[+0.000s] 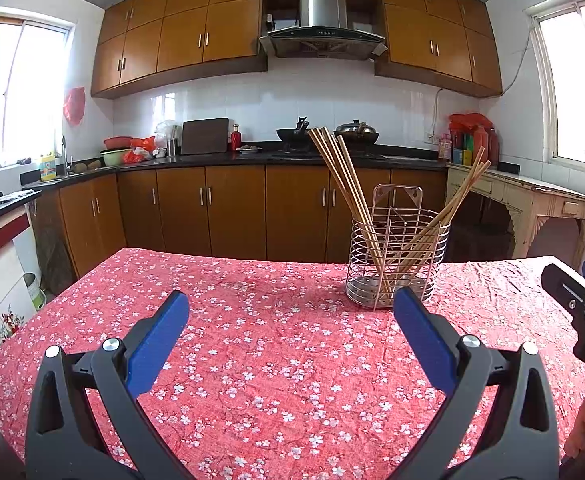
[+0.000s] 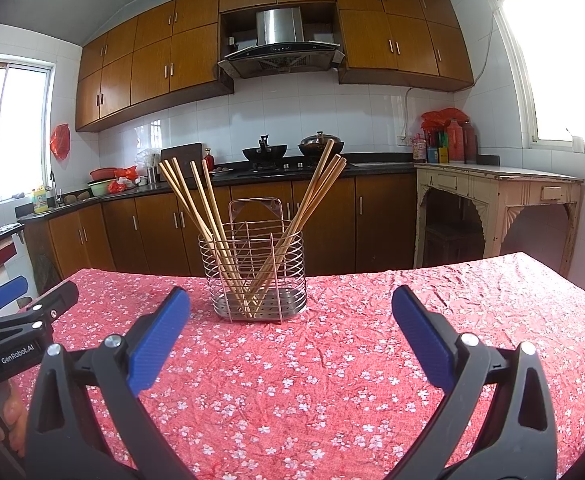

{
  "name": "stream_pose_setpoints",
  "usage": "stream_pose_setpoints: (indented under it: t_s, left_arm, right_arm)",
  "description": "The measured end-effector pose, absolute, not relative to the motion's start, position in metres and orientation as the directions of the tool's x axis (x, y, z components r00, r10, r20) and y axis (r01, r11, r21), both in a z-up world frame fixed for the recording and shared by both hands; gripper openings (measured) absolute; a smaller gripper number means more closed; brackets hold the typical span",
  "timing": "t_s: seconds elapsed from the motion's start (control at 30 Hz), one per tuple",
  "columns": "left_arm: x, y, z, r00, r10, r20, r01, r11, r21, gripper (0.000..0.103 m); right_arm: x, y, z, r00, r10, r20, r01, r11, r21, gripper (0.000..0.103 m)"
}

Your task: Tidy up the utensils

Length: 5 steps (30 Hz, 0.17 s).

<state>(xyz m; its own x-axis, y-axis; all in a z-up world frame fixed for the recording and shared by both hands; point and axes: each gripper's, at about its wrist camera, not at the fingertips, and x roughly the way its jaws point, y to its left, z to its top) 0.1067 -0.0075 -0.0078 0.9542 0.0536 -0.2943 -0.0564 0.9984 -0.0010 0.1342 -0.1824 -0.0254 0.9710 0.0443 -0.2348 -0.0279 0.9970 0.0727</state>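
Note:
A wire utensil holder [image 1: 398, 264] [image 2: 254, 276] stands upright on the table with the red flowered cloth [image 1: 272, 360] [image 2: 332, 360]. Several wooden chopsticks [image 1: 344, 184] [image 2: 196, 204] stand in it, some leaning left, some leaning right [image 2: 316, 188]. My left gripper [image 1: 290, 308] is open and empty, above the cloth, left of and nearer than the holder. My right gripper [image 2: 290, 308] is open and empty, facing the holder from the near side. Each gripper shows at the edge of the other's view: the right one in the left wrist view [image 1: 584, 312], the left one in the right wrist view [image 2: 16, 312].
Beyond the table run wooden kitchen cabinets and a dark counter [image 1: 252, 158] with woks, bowls and bottles. A pale side table [image 2: 496, 184] stands at the right wall. The table's far edge lies just behind the holder.

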Motion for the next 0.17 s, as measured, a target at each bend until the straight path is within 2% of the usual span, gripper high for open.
stream_pose_setpoints:
  t_s: [0.17]
  left_arm:
    - [0.1067, -0.0070, -0.0064, 0.952, 0.051, -0.301, -0.056, 0.998, -0.011, 0.101]
  right_arm:
    - [0.1346, -0.1833, -0.0253, 0.971, 0.043, -0.236, -0.026, 0.997, 0.073, 0.099]
